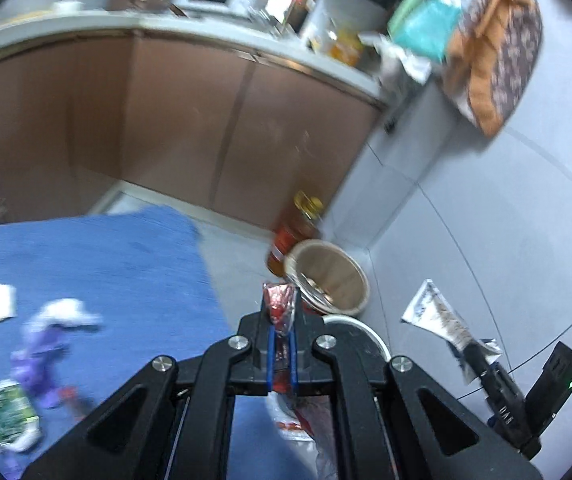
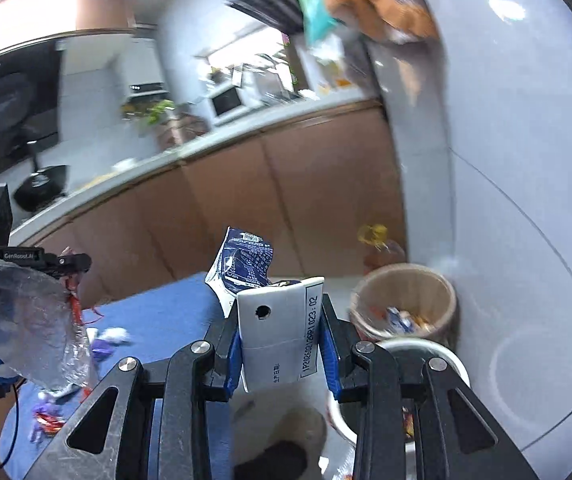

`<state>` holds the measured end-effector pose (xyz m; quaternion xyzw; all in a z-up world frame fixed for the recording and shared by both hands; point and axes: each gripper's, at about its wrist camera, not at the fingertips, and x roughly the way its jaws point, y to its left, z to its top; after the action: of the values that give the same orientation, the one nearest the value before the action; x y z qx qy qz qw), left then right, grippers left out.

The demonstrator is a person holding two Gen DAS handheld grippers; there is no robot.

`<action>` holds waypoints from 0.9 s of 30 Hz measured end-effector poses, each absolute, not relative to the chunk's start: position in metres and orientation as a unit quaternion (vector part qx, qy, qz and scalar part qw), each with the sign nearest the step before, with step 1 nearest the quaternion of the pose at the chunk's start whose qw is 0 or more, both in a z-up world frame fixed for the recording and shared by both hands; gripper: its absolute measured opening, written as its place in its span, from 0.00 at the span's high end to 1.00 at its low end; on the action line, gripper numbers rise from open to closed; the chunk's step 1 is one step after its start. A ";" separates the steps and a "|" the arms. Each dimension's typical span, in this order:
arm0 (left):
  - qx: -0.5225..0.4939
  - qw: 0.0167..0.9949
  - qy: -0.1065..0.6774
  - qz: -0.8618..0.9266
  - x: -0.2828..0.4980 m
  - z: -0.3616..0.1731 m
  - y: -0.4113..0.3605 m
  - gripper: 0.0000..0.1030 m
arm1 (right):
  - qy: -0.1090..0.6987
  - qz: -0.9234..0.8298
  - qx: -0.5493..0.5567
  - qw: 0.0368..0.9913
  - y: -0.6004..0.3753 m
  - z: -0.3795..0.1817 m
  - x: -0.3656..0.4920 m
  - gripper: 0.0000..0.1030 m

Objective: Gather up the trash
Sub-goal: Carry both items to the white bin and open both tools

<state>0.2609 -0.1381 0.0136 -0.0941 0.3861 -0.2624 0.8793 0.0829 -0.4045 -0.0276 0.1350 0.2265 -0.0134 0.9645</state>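
Two pieces of trash held aloft: crinkled red foil wrapper (image 1: 279,308) pinched in left tongs (image 1: 281,344), white-and-navy printed sachet (image 2: 275,320) clamped upright in right tongs (image 2: 281,354). Round tan wooden bin (image 2: 404,300) ahead-right of both, nearer the right, likely first to drop.

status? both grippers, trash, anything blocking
Left gripper shut on red wrapper. Right gripper shut on white carton. Tan bin ahead, nothing blocking. More litter on blue cloth.

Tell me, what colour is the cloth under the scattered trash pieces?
The cloth is plain blue; the left wrist view shows it best.
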 end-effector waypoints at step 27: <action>0.012 0.832 0.491 -0.259 0.346 -0.164 -0.395 0.63 | 0.365 -0.213 0.164 0.892 -0.503 -0.179 0.131 0.54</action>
<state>0.3458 -0.3949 -0.1642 0.0116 0.4911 -0.2592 0.8316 0.1311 -0.5031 -0.1791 0.1639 0.3647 -0.2130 0.8915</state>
